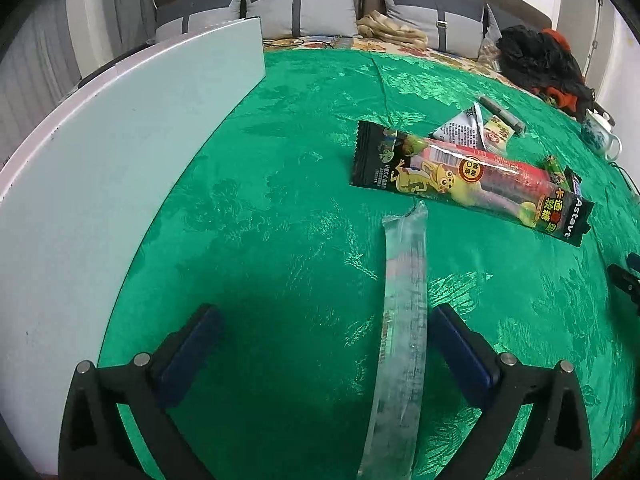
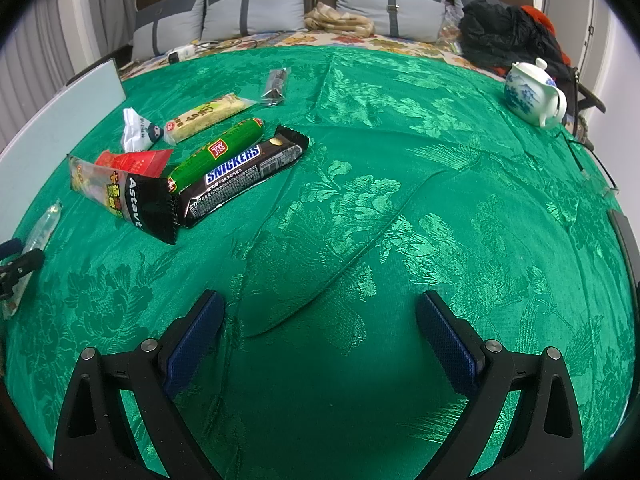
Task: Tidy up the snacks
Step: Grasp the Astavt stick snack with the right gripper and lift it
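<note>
My left gripper (image 1: 320, 316) is open. A long clear plastic snack tube (image 1: 402, 320) lies on the green cloth between its fingers, close to the right finger (image 1: 460, 356). Beyond it lies a long black Astavt candy pack (image 1: 468, 178). My right gripper (image 2: 320, 312) is open and empty over bare cloth. In the right wrist view a pile of snacks lies at the left: a Snickers bar (image 2: 240, 178), a green sausage pack (image 2: 218, 152), the Astavt pack (image 2: 128, 198), a red packet (image 2: 136, 162), a pale wafer bar (image 2: 208, 116), a white packet (image 2: 138, 130) and a small dark packet (image 2: 276, 86).
A white board (image 1: 100, 184) stands along the left edge of the table. A blue-and-white teapot (image 2: 534, 94) stands at the far right. Cushions (image 2: 396, 4) and dark clothing (image 2: 508, 36) lie on a sofa behind the table.
</note>
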Demonstrator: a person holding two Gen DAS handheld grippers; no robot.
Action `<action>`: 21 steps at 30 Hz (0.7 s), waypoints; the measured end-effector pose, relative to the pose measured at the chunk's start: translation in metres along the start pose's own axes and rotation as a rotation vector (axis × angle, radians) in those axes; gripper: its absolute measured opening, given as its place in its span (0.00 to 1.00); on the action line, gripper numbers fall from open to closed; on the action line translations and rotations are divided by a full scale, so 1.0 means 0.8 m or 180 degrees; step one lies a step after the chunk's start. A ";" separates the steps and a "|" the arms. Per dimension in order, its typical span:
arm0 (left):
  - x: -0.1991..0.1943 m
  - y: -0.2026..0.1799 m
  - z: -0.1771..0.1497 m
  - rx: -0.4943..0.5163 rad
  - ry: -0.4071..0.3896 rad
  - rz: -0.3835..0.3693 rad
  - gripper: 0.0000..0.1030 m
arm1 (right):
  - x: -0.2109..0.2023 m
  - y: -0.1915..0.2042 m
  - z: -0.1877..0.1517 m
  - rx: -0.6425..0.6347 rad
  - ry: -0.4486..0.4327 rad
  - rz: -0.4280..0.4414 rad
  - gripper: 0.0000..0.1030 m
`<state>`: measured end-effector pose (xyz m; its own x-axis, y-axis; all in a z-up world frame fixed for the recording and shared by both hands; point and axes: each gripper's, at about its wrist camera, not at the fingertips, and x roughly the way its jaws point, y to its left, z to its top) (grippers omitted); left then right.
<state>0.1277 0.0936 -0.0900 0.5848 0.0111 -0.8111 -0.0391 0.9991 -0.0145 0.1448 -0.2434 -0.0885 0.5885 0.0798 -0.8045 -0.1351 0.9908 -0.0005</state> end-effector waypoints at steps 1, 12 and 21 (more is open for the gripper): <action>0.000 -0.001 0.000 -0.0001 0.0000 0.0001 1.00 | 0.000 0.000 0.000 0.0000 0.0000 0.0000 0.96; 0.003 -0.004 0.002 0.0000 -0.0004 -0.0013 1.00 | -0.010 0.017 0.026 -0.0299 0.0113 0.0399 0.93; 0.002 -0.005 0.002 -0.0001 -0.0004 -0.0012 1.00 | 0.006 0.175 0.102 -0.1694 0.0358 0.0658 0.92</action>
<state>0.1305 0.0899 -0.0904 0.5859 0.0073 -0.8103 -0.0370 0.9992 -0.0177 0.1937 -0.0955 -0.0439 0.4230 0.2251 -0.8777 -0.6374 0.7624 -0.1116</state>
